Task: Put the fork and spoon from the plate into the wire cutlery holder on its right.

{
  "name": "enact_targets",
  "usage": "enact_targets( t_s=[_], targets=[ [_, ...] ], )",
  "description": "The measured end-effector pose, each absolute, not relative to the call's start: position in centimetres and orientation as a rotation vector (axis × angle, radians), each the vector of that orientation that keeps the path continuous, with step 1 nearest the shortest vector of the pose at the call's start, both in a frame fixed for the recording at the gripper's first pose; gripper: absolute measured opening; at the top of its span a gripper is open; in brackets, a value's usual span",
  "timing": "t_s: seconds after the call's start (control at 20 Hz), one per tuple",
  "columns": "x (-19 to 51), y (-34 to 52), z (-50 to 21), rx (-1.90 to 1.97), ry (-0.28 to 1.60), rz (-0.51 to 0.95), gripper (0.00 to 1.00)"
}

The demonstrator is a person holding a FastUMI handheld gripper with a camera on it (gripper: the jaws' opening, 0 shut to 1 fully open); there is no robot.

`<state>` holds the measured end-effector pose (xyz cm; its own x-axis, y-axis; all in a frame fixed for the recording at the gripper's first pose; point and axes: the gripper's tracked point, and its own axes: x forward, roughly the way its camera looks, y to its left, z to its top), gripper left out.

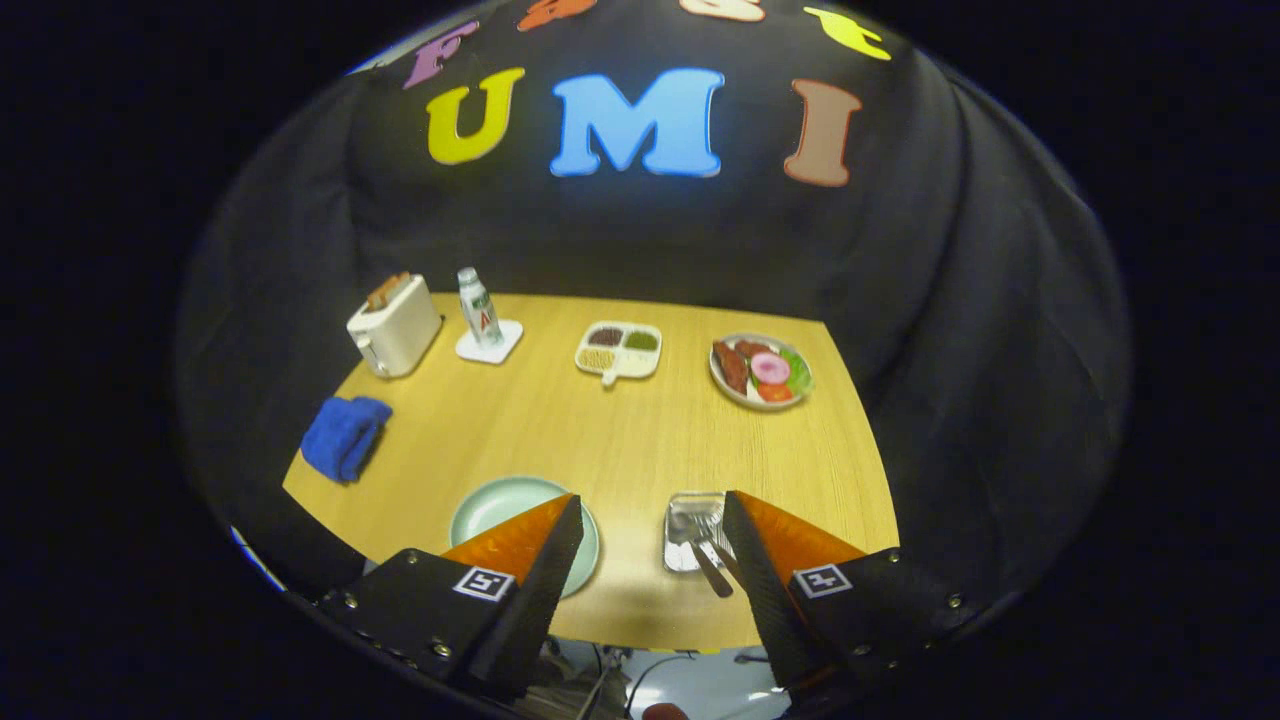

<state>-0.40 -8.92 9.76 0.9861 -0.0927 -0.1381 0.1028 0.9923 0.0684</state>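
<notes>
A pale green plate lies near the table's front edge, partly behind my left finger, and its visible surface is bare. To its right stands the wire cutlery holder, just inside my right finger. Two metal handles, the fork and spoon, stick out of the holder toward me. My gripper hovers above the table's front edge, open wide, with only bare table between its fingers.
Along the back of the wooden table stand a white toaster, a bottle on a coaster, a divided dish and a plate of food. A blue cloth lies at the left edge.
</notes>
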Motion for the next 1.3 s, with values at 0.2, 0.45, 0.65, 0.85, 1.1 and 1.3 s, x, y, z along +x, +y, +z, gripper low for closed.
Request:
enact_targets(
  t_s=[0.2, 0.45, 0.65, 0.85, 1.1, 1.3],
  targets=[
    [-3.9, -7.2, 16.5, 0.049, -0.209, -0.179, 0.86],
    [-6.8, -4.5, 19.1, 0.065, -0.364, -0.187, 0.96],
    [-7.2, -2.9, 18.8, 0.067, -0.367, -0.163, 0.96],
    [-6.3, -2.4, 18.4, 0.066, -0.34, -0.142, 0.95],
    [-5.8, -2.0, 18.8, 0.055, -0.349, -0.133, 0.95],
    [-5.7, -2.1, 19.3, 0.051, -0.37, -0.135, 0.95]
  ],
)
